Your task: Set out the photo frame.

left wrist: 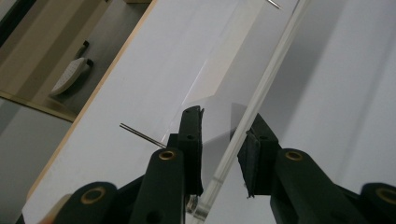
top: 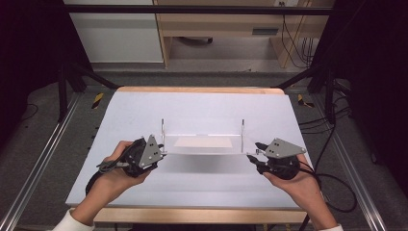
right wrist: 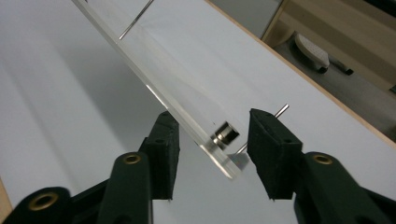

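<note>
Step in hand, as I judge: two-handed pickup of clear plastic stand (top: 202,144) at middle of white table (top: 144,192).

Left gripper (left wrist: 224,149): jaws around left end of stand, small gap visible, not pressing.

Right gripper (right wrist: 212,154): jaws apart around right end, beside metal stud (right wrist: 224,135), no contact.

Next move probably: close both sides evenly, then lift level; thin pins (top: 242,127) can catch.

Writing, brands: none readable.

White table (top: 144,110); wooden desk (top: 216,24); foot pedal (left wrist: 70,74) on floor.
</note>
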